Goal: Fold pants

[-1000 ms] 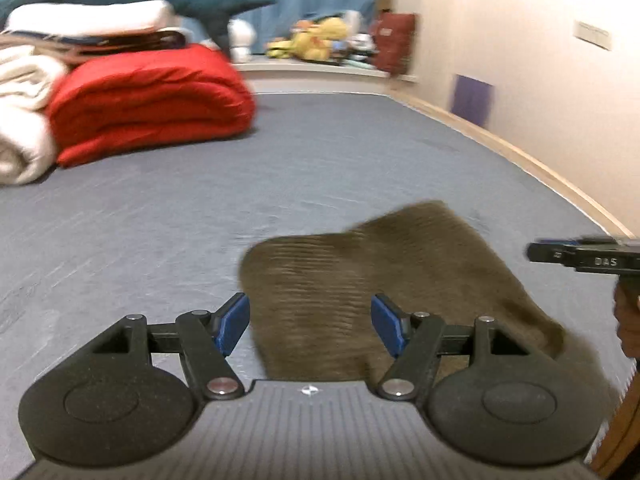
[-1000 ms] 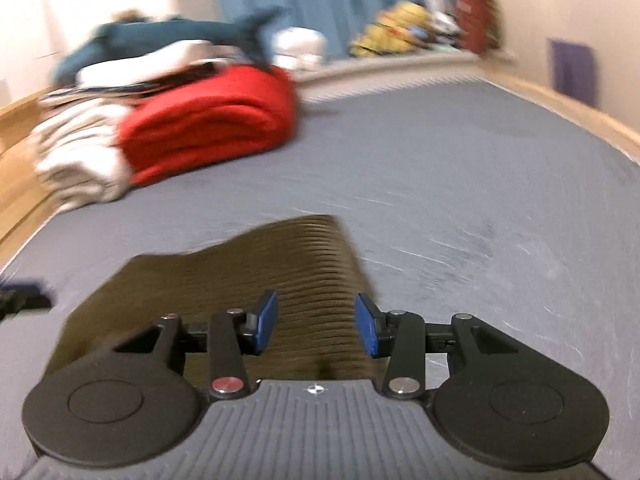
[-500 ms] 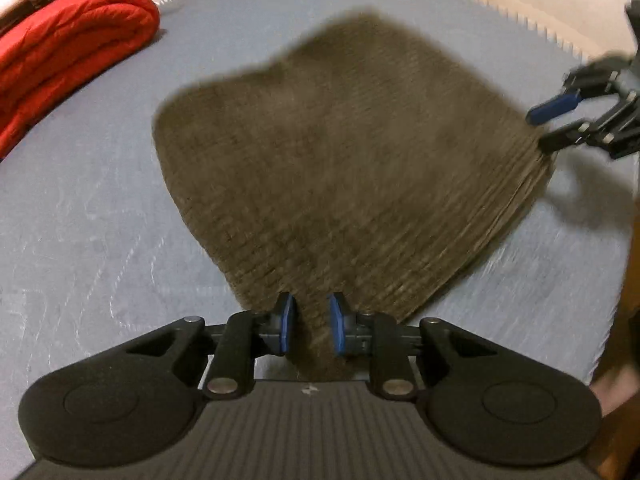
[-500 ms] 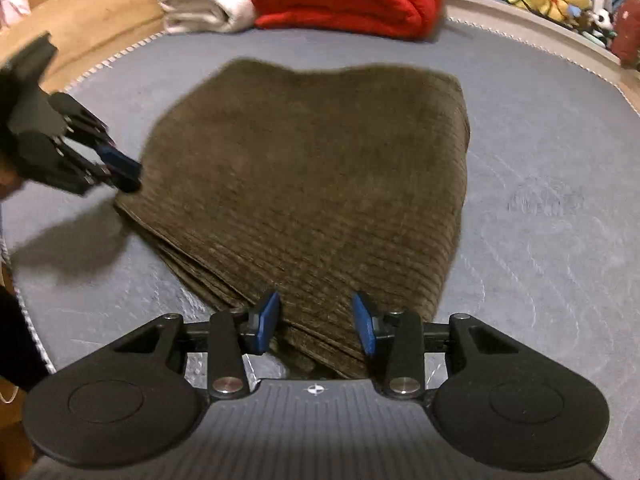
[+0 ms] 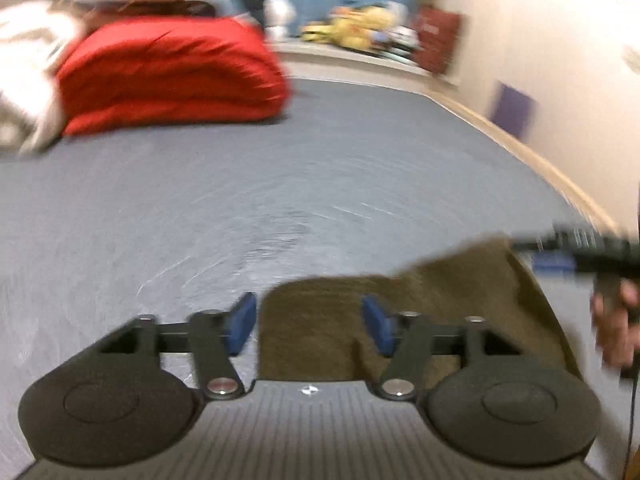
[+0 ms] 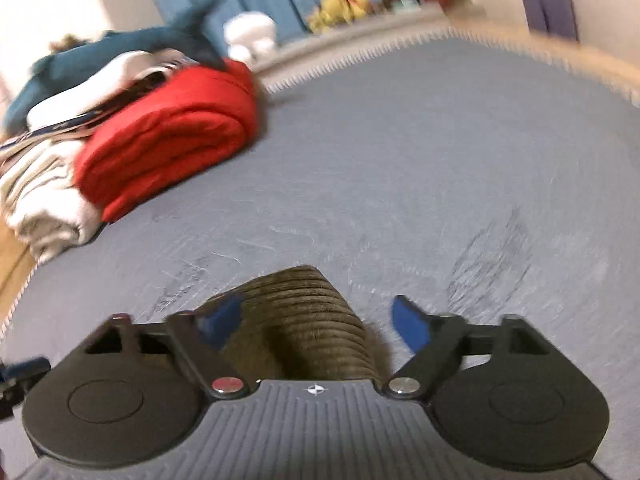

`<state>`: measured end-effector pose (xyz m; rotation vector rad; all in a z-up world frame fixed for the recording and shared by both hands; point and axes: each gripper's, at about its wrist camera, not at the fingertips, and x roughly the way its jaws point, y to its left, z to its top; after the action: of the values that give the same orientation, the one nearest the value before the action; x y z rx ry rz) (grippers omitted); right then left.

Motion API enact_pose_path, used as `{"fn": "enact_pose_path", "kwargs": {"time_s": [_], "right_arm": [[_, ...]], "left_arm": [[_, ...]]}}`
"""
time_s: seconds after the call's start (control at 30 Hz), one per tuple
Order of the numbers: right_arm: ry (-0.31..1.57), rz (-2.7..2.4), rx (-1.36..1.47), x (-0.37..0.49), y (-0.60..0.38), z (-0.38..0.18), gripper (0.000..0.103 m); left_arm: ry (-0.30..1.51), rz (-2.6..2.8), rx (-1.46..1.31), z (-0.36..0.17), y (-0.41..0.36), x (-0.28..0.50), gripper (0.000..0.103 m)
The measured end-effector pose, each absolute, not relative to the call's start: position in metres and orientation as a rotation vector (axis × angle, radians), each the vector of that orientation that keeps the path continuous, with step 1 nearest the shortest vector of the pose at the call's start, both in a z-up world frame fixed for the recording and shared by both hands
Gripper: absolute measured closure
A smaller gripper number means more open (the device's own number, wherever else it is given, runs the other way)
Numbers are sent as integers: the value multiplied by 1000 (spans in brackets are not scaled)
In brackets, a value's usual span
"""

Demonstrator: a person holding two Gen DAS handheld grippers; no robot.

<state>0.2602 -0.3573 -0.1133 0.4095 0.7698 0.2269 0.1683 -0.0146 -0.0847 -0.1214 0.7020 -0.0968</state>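
A: Left wrist view first. Where are the pants?

B: The brown corduroy pants lie on the grey bed, low in the frame, under and just ahead of the left gripper. Its blue pads are spread with cloth showing between them, pinching nothing. The right gripper is a blur at the pants' far right corner, near the cloth.

A: And half a second ago?

B: Then the left pads were nearly pressed together at the near corner and the camera looked down on the whole folded bundle. Now the jaws have opened, the view is tipped up toward the red blanket, and only a strip of the pants shows.

A: Right wrist view?

B: A ribbed hump of the pants sits between the right gripper's pads, which stand wide apart and free of it. Half a second ago this camera also looked down on the whole bundle, with the pads closer together.

A: How will the fabric handle?

B: I'd judge it soft, thick and fairly heavy for cloth. It looks stacked in layers, so it should hold its fold and not slip. Best taken at a corner or folded edge, catching every layer.
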Motion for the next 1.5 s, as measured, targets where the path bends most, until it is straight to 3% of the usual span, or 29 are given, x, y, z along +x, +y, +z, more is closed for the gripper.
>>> {"fn": "enact_pose_path", "kwargs": {"time_s": [0.13, 0.2, 0.23, 0.27, 0.33, 0.43, 0.6, 0.7, 0.73, 0.77, 0.83, 1.0, 1.07, 1.2, 1.3, 1.37, 1.5], "right_arm": [[843, 241, 480, 276, -352, -139, 19], [838, 230, 513, 275, -356, -141, 36], [830, 213, 533, 272, -358, -140, 59], [828, 216, 552, 271, -360, -141, 68], [798, 228, 541, 267, -362, -139, 77], [690, 202, 460, 259, -355, -132, 80], [713, 165, 375, 275, -350, -165, 79], [739, 139, 409, 285, -355, -174, 70], [749, 112, 434, 286, -360, -174, 53], [755, 81, 458, 286, -365, -173, 36], [741, 48, 488, 282, -377, -166, 29], [623, 29, 341, 251, -376, -120, 30], [589, 85, 293, 231, -379, -105, 30], [617, 279, 168, 182, -374, -99, 31], [746, 339, -17, 153, -361, -125, 32], [820, 331, -110, 136, -357, -142, 33], [772, 355, -92, 100, -369, -132, 34]], "left_arm": [[834, -98, -385, -116, 23, 203, 28], [878, -123, -511, -135, 35, 215, 29], [882, -145, -572, -143, 41, 219, 46], [869, -182, -616, -146, 45, 222, 60], [794, -249, -603, -139, 48, 226, 75], [644, -316, -531, -127, 46, 217, 77], [800, -164, -564, -168, 39, 234, 74], [820, -94, -551, -162, 37, 235, 51], [823, -63, -537, -159, 37, 233, 40], [821, -32, -504, -153, 37, 230, 36], [784, -5, -395, -129, 38, 211, 36], [612, -83, -136, -73, 15, 163, 37], [600, -161, -77, -64, 5, 145, 45], [716, -268, 78, -95, -13, 130, 66], [841, -214, 156, -133, -15, 128, 68], [841, -201, 160, -121, -15, 121, 69], [792, -314, 182, -98, -23, 91, 69]]}}
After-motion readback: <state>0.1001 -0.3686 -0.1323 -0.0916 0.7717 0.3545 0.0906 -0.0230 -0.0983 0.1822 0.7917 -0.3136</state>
